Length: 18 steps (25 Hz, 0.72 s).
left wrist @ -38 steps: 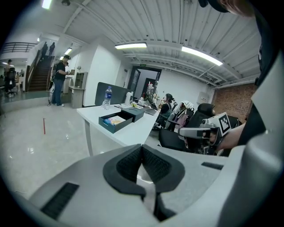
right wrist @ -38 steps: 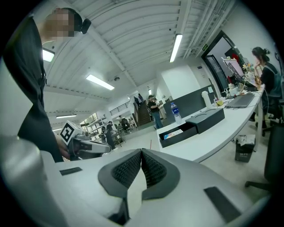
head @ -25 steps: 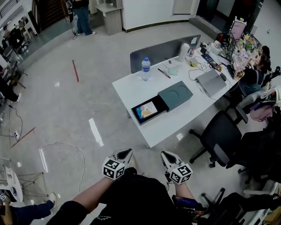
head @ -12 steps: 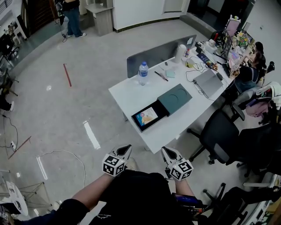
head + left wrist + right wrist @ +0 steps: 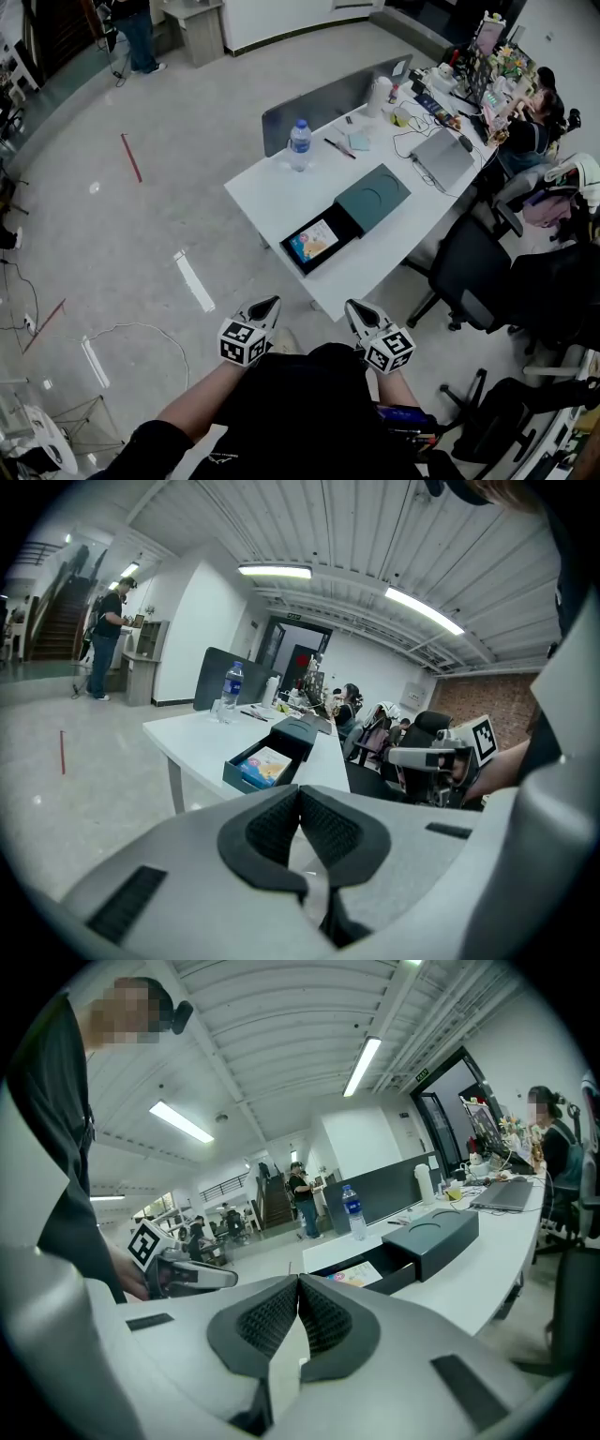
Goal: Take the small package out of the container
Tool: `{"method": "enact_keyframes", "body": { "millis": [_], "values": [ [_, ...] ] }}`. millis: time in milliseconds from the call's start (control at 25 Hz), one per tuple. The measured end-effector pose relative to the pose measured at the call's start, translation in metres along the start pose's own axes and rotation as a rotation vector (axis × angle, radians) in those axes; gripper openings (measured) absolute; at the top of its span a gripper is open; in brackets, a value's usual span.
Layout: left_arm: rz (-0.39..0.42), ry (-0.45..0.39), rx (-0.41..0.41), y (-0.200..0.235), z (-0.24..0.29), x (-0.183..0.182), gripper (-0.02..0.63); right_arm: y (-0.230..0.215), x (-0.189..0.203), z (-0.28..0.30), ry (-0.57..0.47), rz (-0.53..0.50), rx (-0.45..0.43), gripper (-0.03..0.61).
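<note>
the left gripper [image 5: 265, 305] and the right gripper [image 5: 354, 307] were held low in front of the person's body, short of the white table [image 5: 267, 197] and well apart from everything on it. both pairs of jaws were seen pressed together, pad against pad, with nothing caught between them. the small package [image 5: 312, 241], brightly printed, was seen lying flat inside the open dark container [image 5: 341, 222], which was set near the table's near edge. a grey-green cover [image 5: 373, 196] was seen touching the container's far end. a water bottle [image 5: 299, 145] was stood upright farther back, and a laptop [image 5: 441, 159] was placed toward the table's right end.
</note>
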<state>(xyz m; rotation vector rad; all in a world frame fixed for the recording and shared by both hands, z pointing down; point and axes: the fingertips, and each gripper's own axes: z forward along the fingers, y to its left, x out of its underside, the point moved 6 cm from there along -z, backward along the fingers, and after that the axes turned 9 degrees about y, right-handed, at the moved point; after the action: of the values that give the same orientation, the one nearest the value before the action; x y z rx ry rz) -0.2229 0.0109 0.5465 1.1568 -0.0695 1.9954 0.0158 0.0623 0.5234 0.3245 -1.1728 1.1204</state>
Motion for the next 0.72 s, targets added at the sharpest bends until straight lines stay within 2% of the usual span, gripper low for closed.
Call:
{"method": "enact_keyframes", "body": {
  "millis": [360,720],
  "values": [
    [-0.023,0.043,0.015,0.0,0.026,-0.005,0.009,-0.024,0.002,0.003,0.031,0.032,0.004,0.026],
    [0.012,0.09,0.017,-0.004,0.063,-0.038,0.009,-0.065,-0.031,0.019,0.009,0.017,-0.046,0.026]
  ]
}}
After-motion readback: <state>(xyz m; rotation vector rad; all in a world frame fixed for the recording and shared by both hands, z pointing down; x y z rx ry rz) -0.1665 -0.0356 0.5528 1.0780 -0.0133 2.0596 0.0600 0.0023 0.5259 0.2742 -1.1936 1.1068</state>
